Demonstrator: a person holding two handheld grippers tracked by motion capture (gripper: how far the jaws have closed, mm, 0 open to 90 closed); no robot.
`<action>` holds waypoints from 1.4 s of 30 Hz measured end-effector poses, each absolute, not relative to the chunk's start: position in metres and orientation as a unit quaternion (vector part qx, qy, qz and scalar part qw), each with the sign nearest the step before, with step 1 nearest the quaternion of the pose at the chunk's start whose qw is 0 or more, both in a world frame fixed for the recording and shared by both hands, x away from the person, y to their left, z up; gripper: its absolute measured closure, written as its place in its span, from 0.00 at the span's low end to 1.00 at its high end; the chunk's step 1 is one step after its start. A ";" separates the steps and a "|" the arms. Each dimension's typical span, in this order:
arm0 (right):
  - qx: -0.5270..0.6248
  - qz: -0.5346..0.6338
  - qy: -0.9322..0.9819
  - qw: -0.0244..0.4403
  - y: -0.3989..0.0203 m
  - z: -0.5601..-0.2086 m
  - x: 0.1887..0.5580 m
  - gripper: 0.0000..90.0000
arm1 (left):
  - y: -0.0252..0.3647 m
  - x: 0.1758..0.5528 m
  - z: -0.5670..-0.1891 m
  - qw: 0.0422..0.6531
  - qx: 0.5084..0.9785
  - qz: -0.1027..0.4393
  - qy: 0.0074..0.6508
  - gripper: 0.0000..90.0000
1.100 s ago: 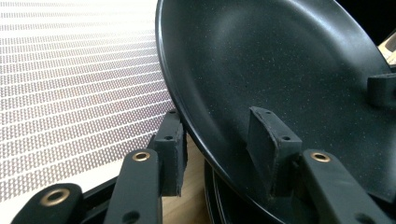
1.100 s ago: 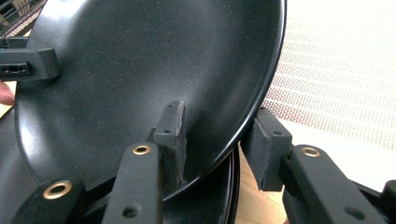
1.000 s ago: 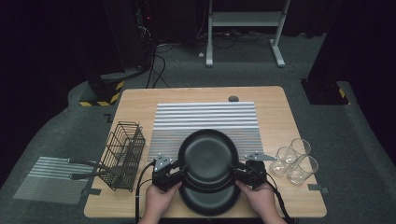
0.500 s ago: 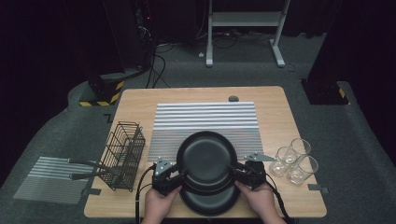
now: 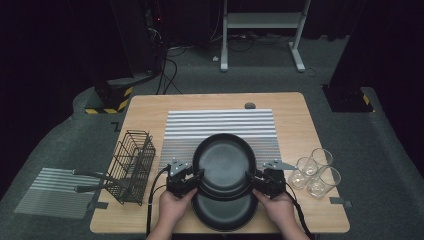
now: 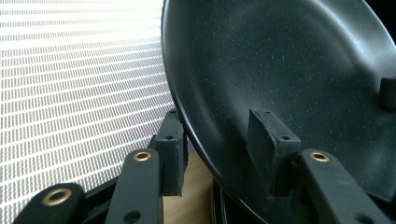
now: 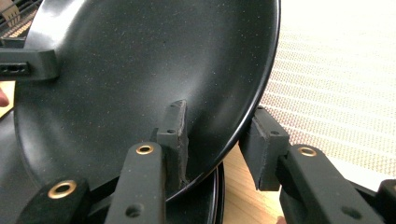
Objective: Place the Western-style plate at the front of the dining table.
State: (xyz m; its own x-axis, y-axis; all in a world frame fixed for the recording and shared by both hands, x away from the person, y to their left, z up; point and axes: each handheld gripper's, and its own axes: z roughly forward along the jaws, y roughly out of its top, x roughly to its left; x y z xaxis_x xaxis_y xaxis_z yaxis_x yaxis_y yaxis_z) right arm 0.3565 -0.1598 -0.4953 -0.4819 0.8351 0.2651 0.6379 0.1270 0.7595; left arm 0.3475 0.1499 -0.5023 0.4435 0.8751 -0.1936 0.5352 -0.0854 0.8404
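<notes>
Plate (image 5: 224,162) over striped mat (image 5: 220,125)

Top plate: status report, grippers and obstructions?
Left gripper and right gripper straddle the top black plate rim, opposite sides. Plate tilted above second plate. Striped mat ahead, unobstructed.

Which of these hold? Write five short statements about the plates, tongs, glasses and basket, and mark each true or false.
1. The left tongs and right tongs grip the upper plate at opposite rims. True.
2. Three glasses stand to the right of the plates. True.
3. The wire basket holds the glasses. False: it stands at the left, and the glasses sit on the table.
4. The upper plate lies flat on the striped mat. False: the tongs hold it up, partly over the lower plate.
5. Both plates are white. False: they are black.
</notes>
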 end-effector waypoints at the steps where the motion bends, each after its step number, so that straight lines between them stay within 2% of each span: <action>1: 0.497 0.437 0.741 0.116 -0.159 -0.496 0.356 0.69 | 0.151 0.347 -0.502 0.459 0.718 0.179 0.491 0.65; 3: 0.502 0.431 0.740 0.120 -0.157 -0.495 0.354 0.67 | 0.149 0.347 -0.504 0.469 0.705 0.184 0.498 0.65; 6: 0.502 0.424 0.745 0.116 -0.152 -0.496 0.352 0.62 | 0.152 0.347 -0.503 0.465 0.714 0.179 0.491 0.65; 12: 0.494 0.412 0.756 0.123 -0.148 -0.497 0.348 0.57 | 0.151 0.346 -0.505 0.473 0.703 0.185 0.497 0.65; 30: 0.501 0.409 0.750 0.137 -0.146 -0.496 0.344 0.59 | 0.152 0.344 -0.505 0.467 0.713 0.168 0.495 0.63; 42: 0.498 0.408 0.752 0.143 -0.146 -0.496 0.343 0.59 | 0.158 0.336 -0.503 0.475 0.706 0.171 0.497 0.55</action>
State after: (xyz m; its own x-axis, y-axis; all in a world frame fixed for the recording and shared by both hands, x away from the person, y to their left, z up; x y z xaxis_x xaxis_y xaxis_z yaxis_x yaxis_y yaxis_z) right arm 0.3426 -0.1465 -0.4962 -0.4633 0.8653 0.1915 0.6325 0.1715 0.7553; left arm 0.3356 0.1579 -0.5033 0.4476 0.8638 -0.2312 0.5394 -0.0546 0.8403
